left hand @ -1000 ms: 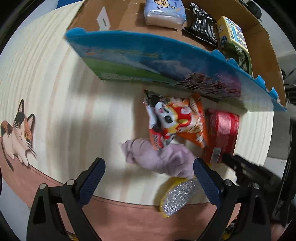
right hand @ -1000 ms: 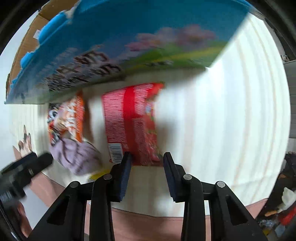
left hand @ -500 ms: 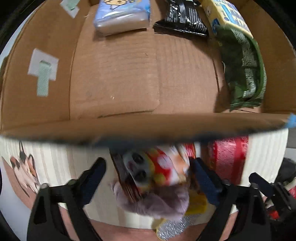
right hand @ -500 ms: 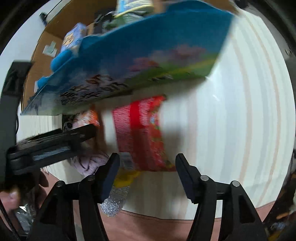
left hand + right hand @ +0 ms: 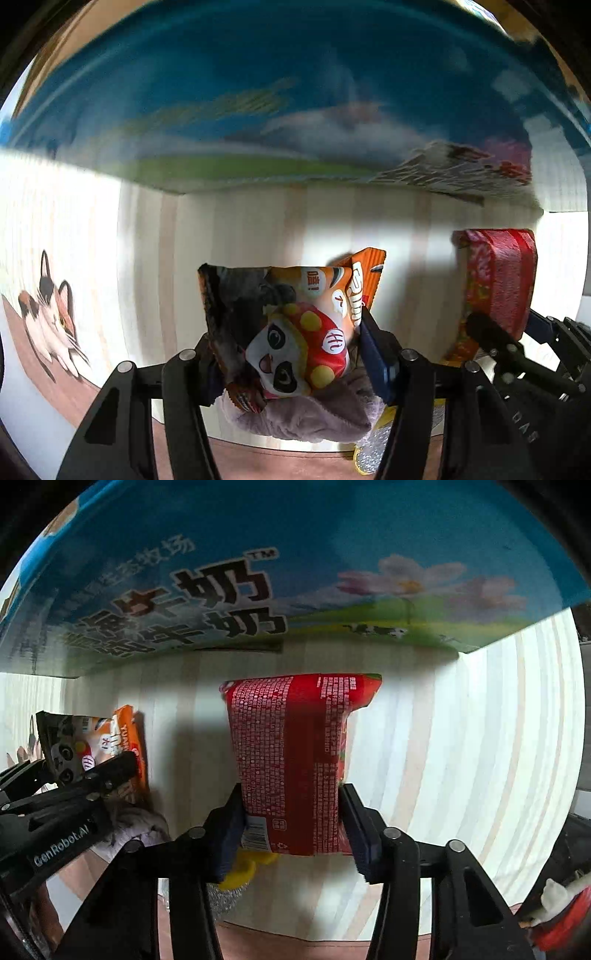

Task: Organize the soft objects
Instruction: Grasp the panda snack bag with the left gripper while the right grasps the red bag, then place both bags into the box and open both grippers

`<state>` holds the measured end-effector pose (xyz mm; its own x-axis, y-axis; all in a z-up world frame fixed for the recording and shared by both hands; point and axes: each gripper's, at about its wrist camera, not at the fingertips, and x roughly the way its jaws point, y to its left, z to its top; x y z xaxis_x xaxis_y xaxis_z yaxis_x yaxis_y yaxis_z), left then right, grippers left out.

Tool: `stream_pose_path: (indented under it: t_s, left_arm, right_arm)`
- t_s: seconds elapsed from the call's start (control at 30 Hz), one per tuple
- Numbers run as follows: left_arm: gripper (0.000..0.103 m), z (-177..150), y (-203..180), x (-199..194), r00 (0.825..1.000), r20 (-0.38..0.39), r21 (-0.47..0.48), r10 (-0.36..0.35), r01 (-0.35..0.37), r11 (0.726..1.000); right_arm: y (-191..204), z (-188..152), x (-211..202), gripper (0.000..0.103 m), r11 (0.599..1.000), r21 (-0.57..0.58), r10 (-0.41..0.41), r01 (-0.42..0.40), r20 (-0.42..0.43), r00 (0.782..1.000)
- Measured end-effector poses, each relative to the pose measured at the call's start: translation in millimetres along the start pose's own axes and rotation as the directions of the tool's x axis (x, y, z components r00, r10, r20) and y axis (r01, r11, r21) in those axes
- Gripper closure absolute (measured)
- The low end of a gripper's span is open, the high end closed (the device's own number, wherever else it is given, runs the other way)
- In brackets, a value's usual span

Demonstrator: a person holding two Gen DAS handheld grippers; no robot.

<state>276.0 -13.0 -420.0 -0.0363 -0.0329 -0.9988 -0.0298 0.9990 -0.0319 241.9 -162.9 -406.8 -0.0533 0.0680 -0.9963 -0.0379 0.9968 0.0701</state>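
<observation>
An orange snack bag with a panda (image 5: 295, 325) stands between the fingers of my left gripper (image 5: 288, 343). The jaws are closing and both pads press on the bag's sides. Under it lies a purple cloth (image 5: 306, 413) on a yellow and silver scrubber (image 5: 369, 450). In the right wrist view a red packet (image 5: 291, 738) sits between the fingers of my right gripper (image 5: 291, 797), whose jaws are also closing, pads against its two edges. Both grippers point down at the pale wooden table (image 5: 461, 738), side by side.
The blue printed wall of a cardboard box (image 5: 295, 554) rises just beyond both packets and fills the top of both views. A cat picture (image 5: 51, 317) marks the table at the left. The table's brown front edge (image 5: 277, 461) runs close below the grippers.
Both grippers have come down onto the pile. The left jaws went from wide apart to pinching the panda bag. The right jaws opened, then closed around the red packet.
</observation>
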Motion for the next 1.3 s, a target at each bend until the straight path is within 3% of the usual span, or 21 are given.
stream_pose_path:
  t_s: [0.03, 0.13, 0.3, 0.4, 0.6, 0.67, 0.83, 1.03, 1.3]
  left_arm:
    - [0.046, -4.7, -10.6, -0.2, 1.000, 0.001, -0.008, -0.007, 0.007, 1.000]
    - [0.047, -19.0, 4.8, -8.5, 0.999, 0.021, -0.035, -0.048, 0.048, 0.998]
    - [0.047, -47.5, 2.0, -63.7, 0.986, 0.119, -0.014, -0.117, 0.119, 0.993]
    - [0.047, -58.9, 2.3, -102.1, 0.969, 0.172, 0.005, -0.176, 0.178, 0.984]
    - [0.047, -30.3, -4.0, -195.9, 0.922, 0.269, 0.057, -0.279, 0.274, 0.960]
    - [0.047, -5.7, -11.4, -208.0, 0.919, 0.288, 0.067, -0.270, 0.262, 0.963]
    - [0.047, 40.0, -21.2, -209.7, 0.933, 0.289, 0.082, -0.214, 0.198, 0.977]
    - [0.047, 102.3, -28.1, -161.8, 0.966, 0.161, 0.060, -0.204, 0.197, 0.979]
    - [0.045, 135.4, -37.3, -108.2, 0.983, 0.011, 0.042, -0.183, 0.182, 0.982]
  right_arm:
    - [-7.7, 1.5, -1.8, 0.055, 1.000, 0.004, 0.005, -0.005, -0.003, 1.000]
    - [-11.0, -5.8, -5.4, 0.057, 0.999, 0.010, 0.034, -0.034, -0.012, 0.999]
    - [-20.8, -25.7, -44.0, 0.057, 0.990, 0.016, 0.140, -0.140, 0.026, 0.990]
    - [-18.7, -31.9, -80.8, 0.057, 0.979, 0.008, 0.202, -0.203, 0.071, 0.977]
    - [-25.4, -18.9, -161.7, 0.057, 0.956, -0.006, 0.290, -0.294, 0.187, 0.939]
    - [-31.9, -3.7, -186.4, 0.057, 0.956, -0.010, 0.289, -0.294, 0.225, 0.931]
    - [-32.7, 49.8, -206.3, 0.057, 0.991, 0.003, 0.131, -0.137, 0.270, 0.954]
    - [-52.3, 115.6, -170.3, 0.057, 0.999, 0.046, -0.012, 0.003, 0.190, 0.982]
    - [-55.4, 145.9, -118.0, 0.056, 0.996, 0.062, -0.071, 0.066, 0.077, 0.995]
